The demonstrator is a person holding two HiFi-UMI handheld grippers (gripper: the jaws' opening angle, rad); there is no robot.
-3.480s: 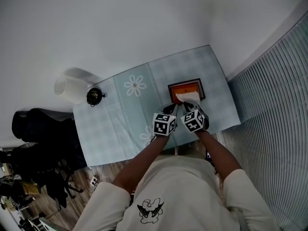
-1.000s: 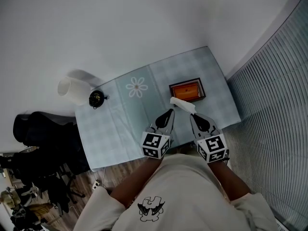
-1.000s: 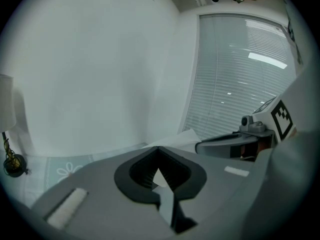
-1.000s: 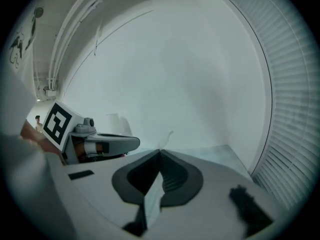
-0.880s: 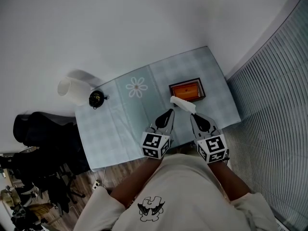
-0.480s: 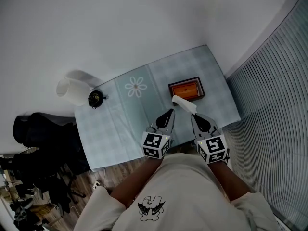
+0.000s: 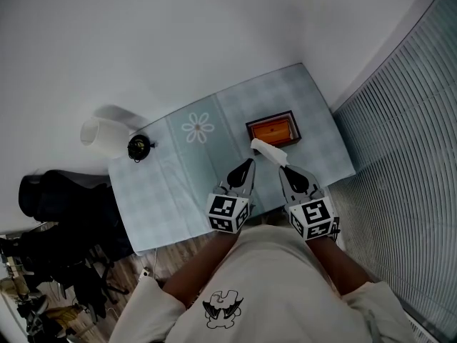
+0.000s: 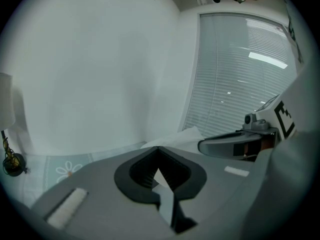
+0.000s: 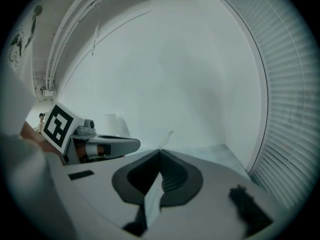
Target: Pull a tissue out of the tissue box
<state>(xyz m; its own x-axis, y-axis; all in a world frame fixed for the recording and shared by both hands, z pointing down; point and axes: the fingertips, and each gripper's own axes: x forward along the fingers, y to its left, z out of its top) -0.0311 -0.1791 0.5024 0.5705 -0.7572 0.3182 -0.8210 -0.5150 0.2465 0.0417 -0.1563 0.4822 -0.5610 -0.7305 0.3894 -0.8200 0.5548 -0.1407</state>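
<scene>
The tissue box [image 7: 272, 129], orange on top with a dark brown frame, sits on the pale checked tablecloth [image 7: 178, 181] towards its right end. A white tissue [image 7: 265, 149] hangs free of the box, just in front of it, with my right gripper [image 7: 280, 167] shut on its near end. In the right gripper view only a thin edge of the tissue [image 9: 167, 136] rises past the closed jaws. My left gripper [image 7: 249, 162] is shut and empty, a little to the left of the tissue. The left gripper view has the tissue [image 8: 175, 137] beyond its tips.
A white cylinder [image 7: 100, 134] and a small black round object [image 7: 138, 147] stand at the table's far left. A daisy print [image 7: 198, 128] marks the cloth left of the box. Window blinds [image 7: 400, 141] run along the right. Dark clutter [image 7: 64, 213] lies left of the table.
Since the earliest frame both grippers have drawn back from the box towards me, and the tissue has come out with the right one. Over the last second nothing has visibly moved.
</scene>
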